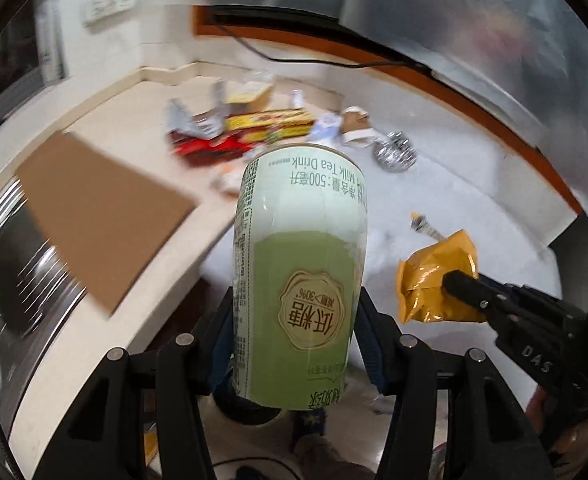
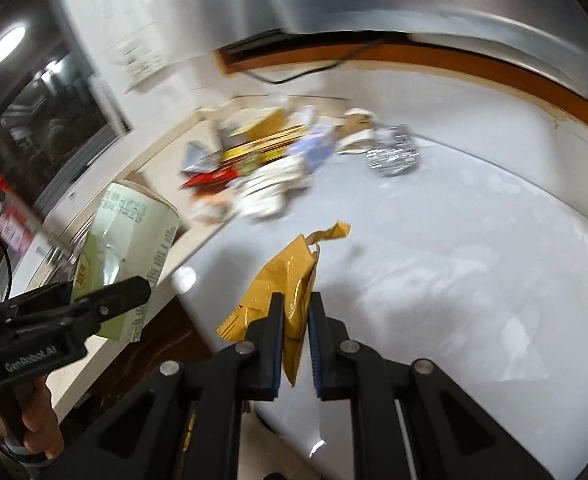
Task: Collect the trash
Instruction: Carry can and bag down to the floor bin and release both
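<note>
We see a pale green milk tea can (image 1: 300,276) held upside down off the counter; its label reads inverted, and we cannot tell whether anything is inside it. No bin or bag shows in either view.

Taking the can as our landmark: beyond it, on the beige counter (image 1: 134,92), lies a heap of litter (image 1: 246,124) made of yellow and red cartons, silvery wrappers and white paper. To the right of that heap sits a crumpled foil ball (image 1: 396,152) on the white surface (image 1: 454,200), with a squashed paper cup (image 1: 358,124) just beside it. Left of the can a flat brown cardboard sheet (image 1: 98,216) lies over the edge of a steel sink (image 1: 22,280). Nothing stands between the can and the heap.

Our left gripper (image 1: 298,316) pinches the can around its lower body, the fingers set wide against its two sides. Right of the can, and apart from it, our right gripper (image 2: 296,312) has its fingers drawn nearly together on a crumpled yellow wrapper (image 2: 290,276), which hangs above the white surface. In the right wrist view a hand (image 2: 34,420) grips the left tool's handle.
</note>
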The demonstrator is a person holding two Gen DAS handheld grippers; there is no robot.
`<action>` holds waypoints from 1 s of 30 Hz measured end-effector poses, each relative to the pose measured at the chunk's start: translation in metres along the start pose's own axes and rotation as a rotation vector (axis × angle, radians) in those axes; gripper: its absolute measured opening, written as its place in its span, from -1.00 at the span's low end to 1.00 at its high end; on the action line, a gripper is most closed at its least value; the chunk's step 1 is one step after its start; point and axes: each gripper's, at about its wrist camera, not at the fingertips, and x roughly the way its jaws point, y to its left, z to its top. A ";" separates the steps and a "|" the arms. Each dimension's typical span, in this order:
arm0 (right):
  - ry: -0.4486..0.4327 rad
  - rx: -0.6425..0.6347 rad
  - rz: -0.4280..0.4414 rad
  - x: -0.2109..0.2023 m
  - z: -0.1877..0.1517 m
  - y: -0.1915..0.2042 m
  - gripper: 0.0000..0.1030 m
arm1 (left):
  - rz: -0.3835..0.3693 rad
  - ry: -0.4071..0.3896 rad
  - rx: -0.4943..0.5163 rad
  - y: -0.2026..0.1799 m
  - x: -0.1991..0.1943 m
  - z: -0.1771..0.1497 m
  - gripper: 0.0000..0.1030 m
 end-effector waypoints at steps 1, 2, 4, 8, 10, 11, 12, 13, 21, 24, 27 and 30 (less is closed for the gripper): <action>-0.002 -0.016 0.008 -0.003 -0.010 0.014 -0.78 | 0.003 -0.008 -0.004 0.009 -0.007 -0.015 0.04; -0.003 -0.029 0.012 -0.006 -0.020 0.025 -0.78 | 0.002 -0.016 -0.007 0.019 -0.012 -0.029 0.04; 0.000 -0.058 0.014 -0.008 -0.047 0.050 -0.78 | 0.002 -0.019 -0.004 0.036 -0.020 -0.056 0.05; 0.054 -0.087 0.019 0.004 -0.100 0.082 -0.78 | 0.014 0.031 0.015 0.058 -0.018 -0.103 0.05; 0.103 -0.091 0.023 0.018 -0.126 0.090 -0.78 | 0.011 0.061 0.023 0.065 -0.008 -0.129 0.05; 0.130 -0.092 0.022 0.028 -0.139 0.092 -0.78 | 0.007 0.072 0.024 0.069 -0.001 -0.140 0.05; 0.156 -0.092 0.021 0.038 -0.150 0.093 -0.78 | 0.006 0.091 0.022 0.075 0.008 -0.151 0.05; 0.175 -0.092 0.022 0.045 -0.158 0.093 -0.78 | 0.001 0.119 0.018 0.079 0.019 -0.161 0.05; 0.328 -0.106 -0.031 0.177 -0.231 0.060 -0.78 | -0.002 0.280 -0.022 0.113 0.149 -0.233 0.06; 0.374 -0.117 -0.044 0.232 -0.248 0.045 -0.78 | 0.011 0.313 -0.048 0.128 0.204 -0.257 0.07; 0.417 -0.119 -0.043 0.290 -0.266 0.028 -0.78 | 0.017 0.339 -0.055 0.140 0.251 -0.271 0.08; 0.435 -0.121 -0.036 0.331 -0.274 0.021 -0.73 | 0.022 0.344 -0.033 0.148 0.283 -0.280 0.12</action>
